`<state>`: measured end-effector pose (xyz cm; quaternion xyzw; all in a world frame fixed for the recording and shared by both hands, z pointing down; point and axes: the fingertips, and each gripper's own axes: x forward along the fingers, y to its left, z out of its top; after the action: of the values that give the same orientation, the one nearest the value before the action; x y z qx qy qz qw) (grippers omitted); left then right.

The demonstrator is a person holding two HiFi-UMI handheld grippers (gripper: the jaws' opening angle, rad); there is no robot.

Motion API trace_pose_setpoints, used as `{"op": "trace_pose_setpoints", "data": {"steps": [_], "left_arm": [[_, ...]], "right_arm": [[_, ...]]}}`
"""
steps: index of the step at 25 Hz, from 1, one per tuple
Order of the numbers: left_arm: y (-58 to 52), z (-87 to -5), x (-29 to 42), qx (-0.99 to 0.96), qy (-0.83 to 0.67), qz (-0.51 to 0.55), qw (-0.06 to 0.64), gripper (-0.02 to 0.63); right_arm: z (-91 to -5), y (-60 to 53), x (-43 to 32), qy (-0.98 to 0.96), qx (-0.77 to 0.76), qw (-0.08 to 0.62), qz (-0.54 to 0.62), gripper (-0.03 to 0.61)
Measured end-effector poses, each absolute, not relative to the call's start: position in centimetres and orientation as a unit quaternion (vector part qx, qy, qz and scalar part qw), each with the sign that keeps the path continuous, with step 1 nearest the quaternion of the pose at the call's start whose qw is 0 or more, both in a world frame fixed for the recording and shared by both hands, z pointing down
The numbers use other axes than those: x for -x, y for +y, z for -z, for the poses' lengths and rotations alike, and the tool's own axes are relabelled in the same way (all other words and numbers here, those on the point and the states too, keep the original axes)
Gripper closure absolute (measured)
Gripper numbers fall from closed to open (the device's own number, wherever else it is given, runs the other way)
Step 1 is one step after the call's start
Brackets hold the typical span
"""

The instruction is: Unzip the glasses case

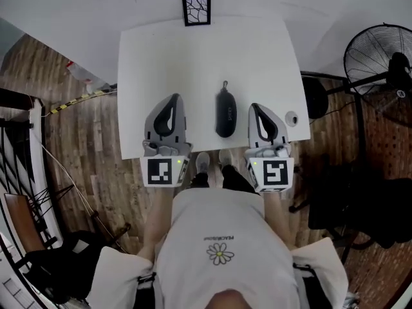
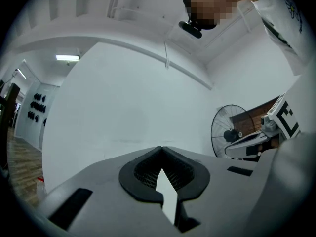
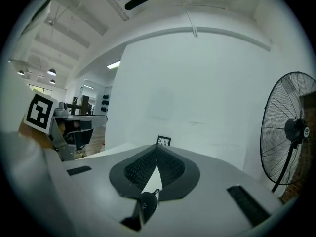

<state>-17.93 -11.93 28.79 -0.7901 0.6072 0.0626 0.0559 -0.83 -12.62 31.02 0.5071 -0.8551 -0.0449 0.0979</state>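
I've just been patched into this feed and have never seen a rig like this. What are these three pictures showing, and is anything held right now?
There is no robot here. A person stands at a white table with a hand-held two-jaw gripper in each hand. The top-down picture comes from a camera on the person's head: the left gripper shows at its left, the right gripper at its right. The other two pictures come from cameras riding on each gripper, looking along its jaws. On the table, a black glasses case lies between the grippers, a square patterned marker sits at the far edge, and a small round object lies near the right edge. Both grippers are shut and empty.
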Motion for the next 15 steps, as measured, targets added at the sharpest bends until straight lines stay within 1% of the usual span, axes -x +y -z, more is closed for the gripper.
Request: {"op": "trace_pose_setpoints", "data": {"steps": [3,6,11,15], "left_arm": [[-12.9,-28.8,17.7,0.778,0.622,-0.068,0.052,0.601],[-13.8,-30.0,17.3,0.770,0.635,-0.039,0.054,0.601],[-14.9,-30.0,15.9,0.777,0.626,-0.033,0.060,0.601],[-15.2,-31.5,15.3,0.784,0.619,-0.032,0.041,0.601]], "right_arm": [[-31.2,-14.3,0.9,-0.863,-0.496,0.089,0.043,0.572],[-31.4,-15.2,0.8,-0.873,-0.479,0.079,0.055,0.572],[-32.1,-16.0,0.0,-0.876,-0.471,0.087,0.053,0.572],[-32.9,-16.0,-0.4,-0.878,-0.468,0.093,0.044,0.572]]}}
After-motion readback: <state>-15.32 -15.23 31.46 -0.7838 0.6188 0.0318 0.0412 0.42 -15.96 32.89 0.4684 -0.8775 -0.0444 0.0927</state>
